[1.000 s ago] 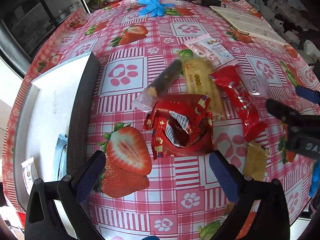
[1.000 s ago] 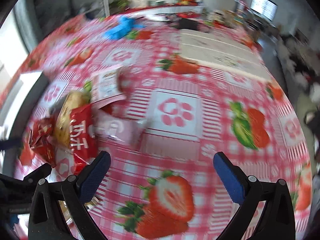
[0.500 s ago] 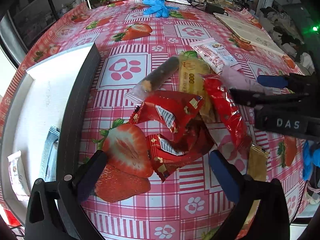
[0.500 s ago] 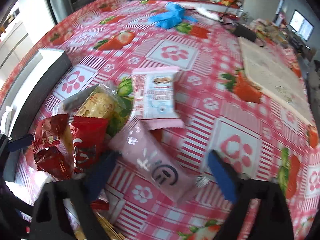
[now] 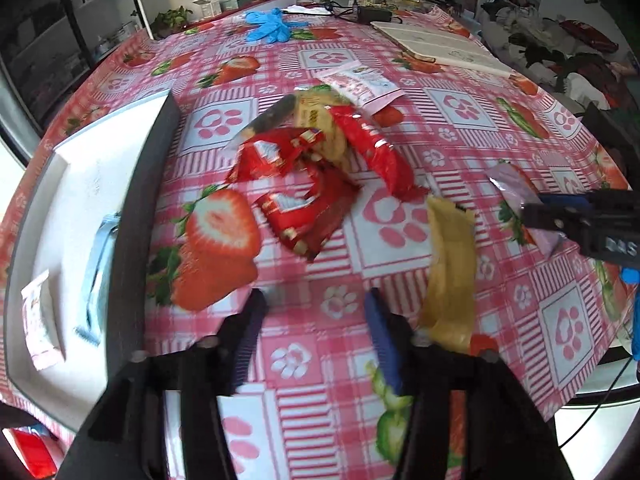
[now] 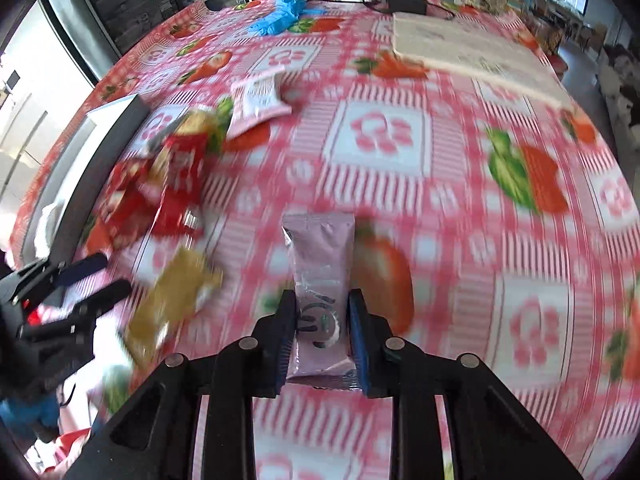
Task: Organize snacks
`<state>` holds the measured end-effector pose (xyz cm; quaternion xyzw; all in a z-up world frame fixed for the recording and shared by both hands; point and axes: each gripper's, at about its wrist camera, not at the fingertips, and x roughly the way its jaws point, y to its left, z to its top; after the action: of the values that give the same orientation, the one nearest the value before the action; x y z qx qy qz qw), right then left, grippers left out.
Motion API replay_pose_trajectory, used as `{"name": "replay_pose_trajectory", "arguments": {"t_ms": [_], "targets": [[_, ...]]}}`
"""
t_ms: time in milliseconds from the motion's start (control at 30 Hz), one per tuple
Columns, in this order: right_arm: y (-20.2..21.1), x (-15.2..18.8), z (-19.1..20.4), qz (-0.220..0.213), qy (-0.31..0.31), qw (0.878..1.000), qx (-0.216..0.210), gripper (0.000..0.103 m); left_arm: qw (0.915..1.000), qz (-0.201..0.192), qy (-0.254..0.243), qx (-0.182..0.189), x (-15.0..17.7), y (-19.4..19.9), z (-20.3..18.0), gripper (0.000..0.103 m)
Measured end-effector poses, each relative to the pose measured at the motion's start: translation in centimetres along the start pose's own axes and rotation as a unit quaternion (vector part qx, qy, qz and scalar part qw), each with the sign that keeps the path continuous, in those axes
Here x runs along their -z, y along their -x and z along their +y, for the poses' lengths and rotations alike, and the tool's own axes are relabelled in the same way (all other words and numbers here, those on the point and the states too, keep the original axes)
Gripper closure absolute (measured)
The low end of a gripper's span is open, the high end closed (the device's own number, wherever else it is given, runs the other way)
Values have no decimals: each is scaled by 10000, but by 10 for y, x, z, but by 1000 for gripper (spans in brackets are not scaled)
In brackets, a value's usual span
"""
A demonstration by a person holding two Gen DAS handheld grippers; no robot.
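Observation:
A pale pink snack packet (image 6: pixel 320 264) sits lengthwise between the pads of my right gripper (image 6: pixel 322 320), whose jaws are closing and press on its sides. In the left wrist view that gripper (image 5: pixel 536 208) holds the packet (image 5: pixel 512 184) at the far right. My left gripper (image 5: pixel 316 320) hangs over bare tablecloth, its jaws closing with nothing between them. Just beyond it lie a pile of red packets (image 5: pixel 304 192) and a yellow packet (image 5: pixel 450 264). A white tray with a dark wall (image 5: pixel 136 208) stands on the left.
The tray holds a pale blue packet (image 5: pixel 96 272) and a small pink-white packet (image 5: pixel 38 320). Another pink-white packet (image 5: pixel 360 84) lies behind the pile. Blue gloves (image 5: pixel 268 28), a white board (image 5: pixel 440 44) and a black adapter with cables (image 6: pixel 408 4) lie farther back.
My right gripper closed on the pink packet and carried it rightward away from the pile. My left gripper narrowed and drew back from the red packets.

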<state>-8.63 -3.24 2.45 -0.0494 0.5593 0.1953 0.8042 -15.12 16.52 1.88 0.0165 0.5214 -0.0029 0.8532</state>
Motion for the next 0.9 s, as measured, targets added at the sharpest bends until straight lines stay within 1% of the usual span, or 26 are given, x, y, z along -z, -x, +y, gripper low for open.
{"name": "replay_pose_trajectory", "arguments": {"t_ms": [33, 67, 100, 167, 233, 333, 367, 400, 433, 467, 500, 533, 567, 600, 633, 667, 700, 733, 800, 833, 900], "targets": [[4, 6, -3, -28, -61, 10000, 25, 18, 10000, -53, 3, -36, 1, 3, 3, 26], [7, 11, -6, -93, -120, 9998, 106, 2, 9999, -111, 7, -101, 0, 5, 6, 23], [12, 15, -9, -235, -149, 9994, 228, 0, 9997, -158, 10, -174, -3, 7, 8, 23], [13, 17, -12, -288, -164, 9987, 400, 0, 9997, -157, 22, -189, -12, 8, 10, 23], [10, 16, -14, -303, -226, 9985, 395, 0, 9999, -60, -89, -53, -24, 0, 5, 23], [5, 12, -10, -319, -194, 9985, 410, 0, 9993, 4, -313, -183, -35, -14, -3, 23], [4, 11, -9, -321, -187, 9985, 409, 0, 9992, 28, -358, -159, -38, -19, -5, 24], [3, 9, -9, -318, -189, 9985, 395, 0, 9992, 63, -375, -109, -41, -23, -7, 27], [0, 8, -8, -302, -199, 9986, 389, 0, 9993, 99, -368, -40, -44, -26, -8, 39], [1, 8, -10, -289, -197, 9986, 394, 0, 9994, 103, -324, 65, -46, -27, -8, 47], [0, 7, -9, -278, -191, 9986, 412, 0, 9995, 110, -253, 128, -48, -27, -8, 53], [-2, 5, -9, -262, -182, 9985, 452, 0, 9995, 111, -204, 225, -49, -27, -9, 63], [-4, 3, -9, -242, -169, 9984, 481, 0, 9995, 107, -193, 203, -49, -26, -9, 75], [-7, 1, -8, -210, -155, 9984, 502, 0, 9998, 80, -177, 110, -48, -26, -9, 81], [-11, -2, -6, -151, -113, 9984, 531, 0, 9998, 95, -140, 92, -45, -25, -7, 87], [-15, -4, -4, -71, -44, 9983, 579, 0, 9999, 115, -38, 84, -42, -23, -4, 89], [-21, -5, -1, 27, 34, 9978, 660, 0, 9998, 131, 90, 78, -36, -20, 0, 89], [-22, -6, 4, -28, 146, 9972, 731, 0, 9998, 124, 165, 53, -28, -16, 4, 89], [-23, -7, 4, -35, 100, 9975, 694, 0, 9998, 22, 168, -101, -12, -8, 8, 88], [-23, -6, 4, -75, 71, 9976, 691, 0, 9998, -21, 146, -147, -7, -6, 8, 86], [-23, -5, 3, -121, 78, 9974, 699, 0, 9996, -74, 23, -258, -3, -3, 7, 65]]}}
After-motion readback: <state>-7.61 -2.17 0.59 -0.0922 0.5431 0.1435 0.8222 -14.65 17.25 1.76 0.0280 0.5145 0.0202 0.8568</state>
